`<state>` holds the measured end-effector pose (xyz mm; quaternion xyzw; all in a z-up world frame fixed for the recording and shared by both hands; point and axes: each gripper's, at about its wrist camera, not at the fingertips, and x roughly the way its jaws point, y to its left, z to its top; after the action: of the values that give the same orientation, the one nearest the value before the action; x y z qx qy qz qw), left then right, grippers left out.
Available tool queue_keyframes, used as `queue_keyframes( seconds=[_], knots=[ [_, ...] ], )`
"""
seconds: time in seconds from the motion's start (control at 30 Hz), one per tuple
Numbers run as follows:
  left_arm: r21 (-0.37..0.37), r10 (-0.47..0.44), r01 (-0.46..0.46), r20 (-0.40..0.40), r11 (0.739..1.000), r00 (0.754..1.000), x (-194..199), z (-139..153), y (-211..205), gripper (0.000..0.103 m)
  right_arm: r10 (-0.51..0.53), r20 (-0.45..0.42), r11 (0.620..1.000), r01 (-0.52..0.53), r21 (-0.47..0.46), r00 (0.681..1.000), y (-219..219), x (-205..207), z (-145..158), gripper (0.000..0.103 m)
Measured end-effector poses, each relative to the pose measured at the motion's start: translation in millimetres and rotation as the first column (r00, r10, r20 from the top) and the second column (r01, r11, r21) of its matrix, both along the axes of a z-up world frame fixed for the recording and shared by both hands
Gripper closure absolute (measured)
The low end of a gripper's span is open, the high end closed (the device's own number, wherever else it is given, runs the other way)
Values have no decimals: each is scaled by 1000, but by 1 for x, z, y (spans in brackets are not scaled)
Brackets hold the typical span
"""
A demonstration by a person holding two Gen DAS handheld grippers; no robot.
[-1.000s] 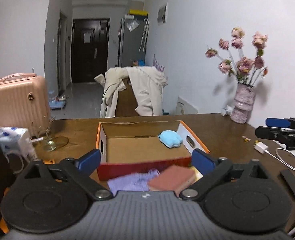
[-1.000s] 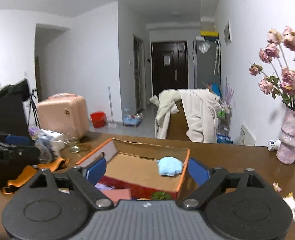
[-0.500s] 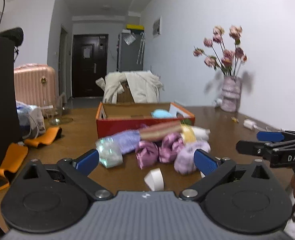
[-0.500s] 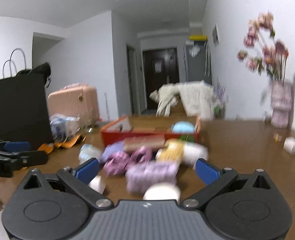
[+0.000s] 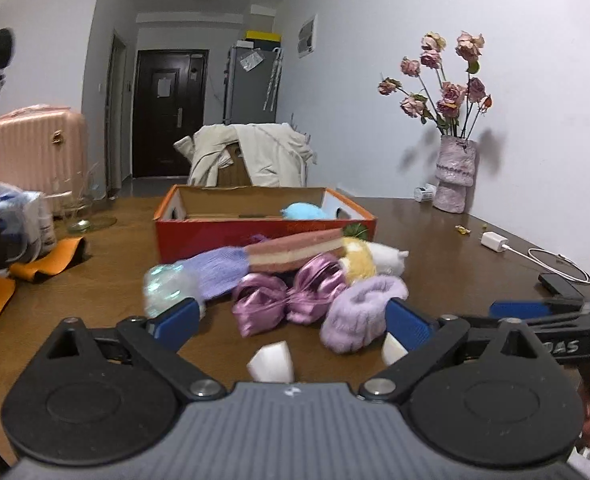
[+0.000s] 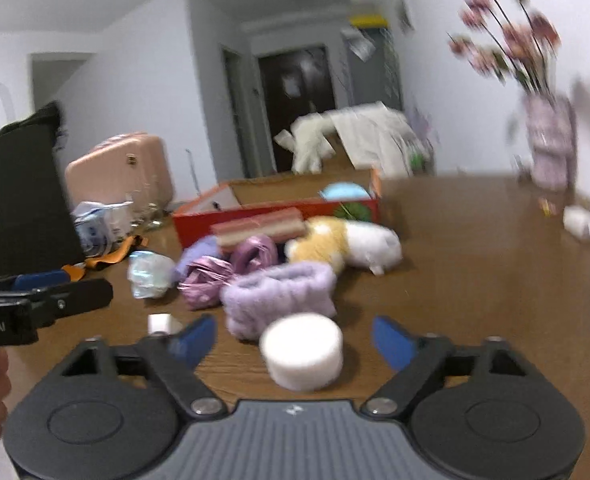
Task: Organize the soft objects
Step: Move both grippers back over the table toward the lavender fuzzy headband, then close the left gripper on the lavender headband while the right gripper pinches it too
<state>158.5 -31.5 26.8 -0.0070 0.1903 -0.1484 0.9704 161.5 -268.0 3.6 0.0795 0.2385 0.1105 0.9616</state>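
A red cardboard box (image 5: 263, 232) stands mid-table with a light blue soft thing (image 5: 303, 212) inside. In front of it lies a pile: a pink sponge (image 5: 295, 250), a lavender cloth (image 5: 219, 268), a yellow-white plush (image 5: 359, 260), a purple satin bow (image 5: 279, 304) and a lilac fluffy band (image 5: 359, 312). My left gripper (image 5: 291, 320) is low at the pile, its jaws closing, with the bow and a small white wedge (image 5: 271, 360) between them, untouched. My right gripper (image 6: 295, 338) is closing around a round white puff (image 6: 303, 350); the pads stand clear of it.
A vase of dried flowers (image 5: 453, 176) stands at the right wall, with a charger and cable (image 5: 495, 240) and a phone (image 5: 559, 284) nearer. Orange straps (image 5: 47, 260), a plastic bag and a black bag (image 6: 19, 200) crowd the left. A coat-draped chair (image 5: 251, 156) is behind the table.
Both grippers came down from above the box to table level, so the pile is now close in front. The right gripper's jaws have narrowed around the white puff.
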Motion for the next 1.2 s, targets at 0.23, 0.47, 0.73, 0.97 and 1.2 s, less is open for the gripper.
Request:
queue_keyframes(
  seconds=[0.23,0.47,0.73,0.97,1.2],
  knots=[
    [-36,-48,41,-203,998,978,67,-15,-42,42,15,-45,996,-11,86,999,-23,51,-9,56],
    [-132,-70,31,-298,991,952,98,-33,-42,65,48,-94,983,-30,181,994,-27,111,-23,68],
    [-208,-102,48,-257,977,961,93,-11,-20,83,112,-71,980,-98,173,991,-6,115,-12,97],
    [-127,-144,126,-140,984,980,29,3,9,82,211,39,972,-214,94,977,18,47,17,97],
    [-124,-170,144,-232,982,958,-18,-37,25,76,197,-88,980,-194,44,976,43,-6,-30,97]
  ],
)
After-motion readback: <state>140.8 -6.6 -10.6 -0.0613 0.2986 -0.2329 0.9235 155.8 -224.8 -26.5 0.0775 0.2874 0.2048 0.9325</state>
